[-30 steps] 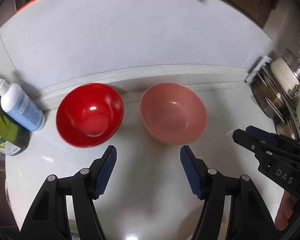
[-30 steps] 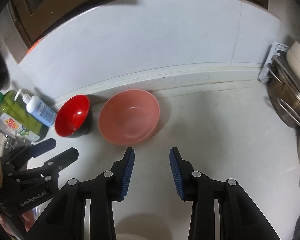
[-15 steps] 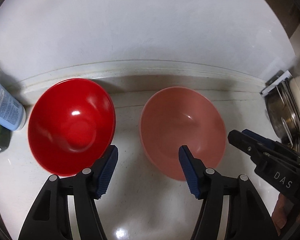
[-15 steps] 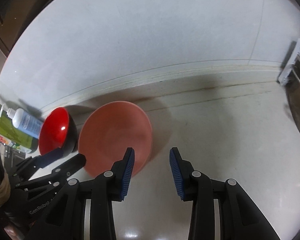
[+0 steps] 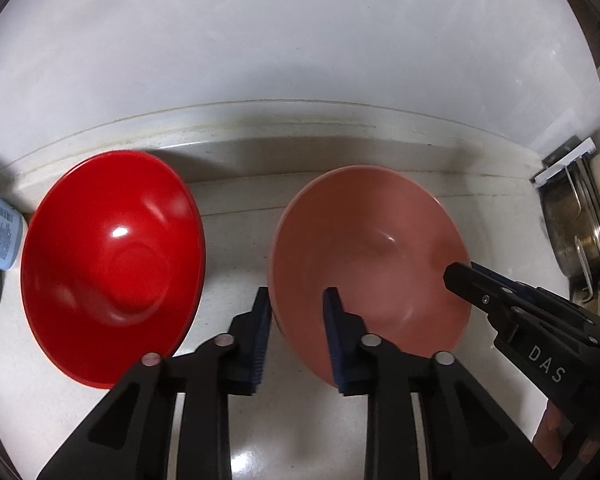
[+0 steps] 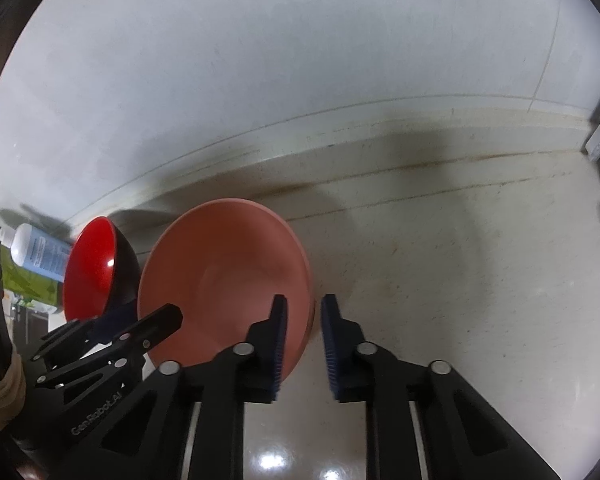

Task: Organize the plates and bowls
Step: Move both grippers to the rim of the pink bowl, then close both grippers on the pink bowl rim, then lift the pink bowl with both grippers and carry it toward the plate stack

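Pale speckled stone makes up the tabletop [image 6: 460,280], and both bowls sit near its back edge against the wall, side by side but apart. Of the two, the pink bowl [image 5: 372,248] is wider, and both grippers have gone for it, one on each side of the rim, probably because it is broad and shallow enough to tip from a single pinch. On its near left rim the left gripper [image 5: 296,336] is closing, one finger inside, one outside. Opposite, the right gripper [image 6: 303,344] is shut on the right rim. Beside it the smaller red bowl [image 5: 112,264] waits untouched, likely to be nested afterwards. Smallest, a blue-labelled bottle [image 6: 40,254] stands at the far left.
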The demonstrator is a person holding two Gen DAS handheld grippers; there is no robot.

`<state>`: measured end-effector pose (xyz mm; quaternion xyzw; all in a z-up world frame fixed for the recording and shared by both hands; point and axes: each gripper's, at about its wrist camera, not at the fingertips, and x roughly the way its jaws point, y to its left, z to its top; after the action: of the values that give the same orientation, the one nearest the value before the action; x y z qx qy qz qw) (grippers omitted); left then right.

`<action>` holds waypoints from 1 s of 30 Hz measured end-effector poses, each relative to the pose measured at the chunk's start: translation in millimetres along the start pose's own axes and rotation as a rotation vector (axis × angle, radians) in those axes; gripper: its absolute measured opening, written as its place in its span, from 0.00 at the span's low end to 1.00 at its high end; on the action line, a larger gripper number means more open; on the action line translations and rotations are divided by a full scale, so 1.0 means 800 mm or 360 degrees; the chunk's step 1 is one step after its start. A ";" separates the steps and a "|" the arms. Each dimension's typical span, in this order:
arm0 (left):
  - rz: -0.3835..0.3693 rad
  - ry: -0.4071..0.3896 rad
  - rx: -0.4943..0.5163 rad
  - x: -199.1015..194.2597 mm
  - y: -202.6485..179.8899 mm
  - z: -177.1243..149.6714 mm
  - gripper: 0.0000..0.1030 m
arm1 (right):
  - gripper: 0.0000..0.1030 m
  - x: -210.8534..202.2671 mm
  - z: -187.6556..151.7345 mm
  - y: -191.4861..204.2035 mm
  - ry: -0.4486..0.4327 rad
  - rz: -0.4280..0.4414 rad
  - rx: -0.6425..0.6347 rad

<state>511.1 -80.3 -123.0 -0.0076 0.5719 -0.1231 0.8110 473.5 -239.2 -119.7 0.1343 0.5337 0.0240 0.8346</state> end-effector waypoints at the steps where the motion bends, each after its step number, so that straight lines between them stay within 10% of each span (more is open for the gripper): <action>1: 0.0016 -0.0013 0.0010 0.000 -0.002 0.001 0.21 | 0.12 0.002 0.000 -0.001 0.0003 -0.0004 0.0006; 30: -0.0059 -0.0253 0.0231 -0.153 -0.010 -0.112 0.15 | 0.10 -0.136 -0.117 0.044 -0.0268 -0.0114 -0.0015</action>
<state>387.5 -50.8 -39.6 0.0308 0.4952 -0.1782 0.8497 346.7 -206.7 -51.3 0.1127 0.4659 -0.0147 0.8775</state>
